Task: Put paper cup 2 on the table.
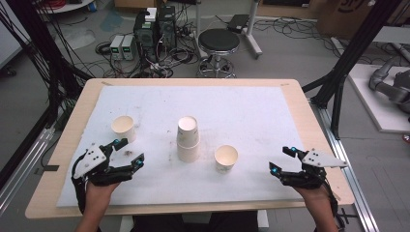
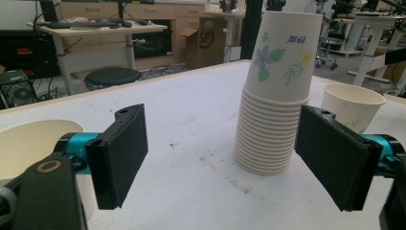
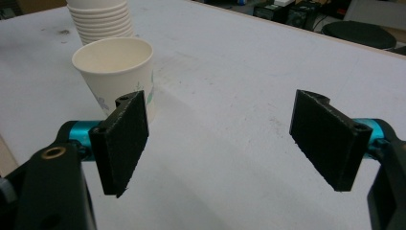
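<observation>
Two single paper cups and one inverted stack sit on the white-covered table [image 1: 251, 104]. Stack of cups [image 1: 188, 139] at centre, mouths down. Left cup [image 1: 123, 127] upright at approx. 9 o'clock of the stack, well apart from it. Right cup [image 1: 226, 158] upright at approx. 4 o'clock of the stack, near but not touching.

Left tool [image 1: 128, 152]: jaws apart, nothing between the pads. It sits just beside the left cup, at the cup's 5 o'clock, clear of it. In the left gripper view its pads [image 2: 123, 153] frame bare table, with the stack [image 2: 275, 96] ahead at 1 o'clock and the left cup's rim [image 2: 33, 136] cut off behind the left jaw.

Right tool [image 1: 282, 160]: jaws apart, empty, at 3 o'clock of the right cup and well apart from it. In the right gripper view that cup [image 3: 117, 76] stands ahead at 11 o'clock.

Judgement: step in hand looks like dealing cups off the stack and setting them out; left cup appears placed and let go. Next move likely calls for the left tool to swing toward the stack, close lightly on the top cup only, and lift straight up, while the stack is kept from tipping.

Poor visibility: top of the stack is cropped in the right gripper view. Cup count is uncertain, perhaps 15 or so by the rims. Dark marks on the table near the stack can't be identified.
</observation>
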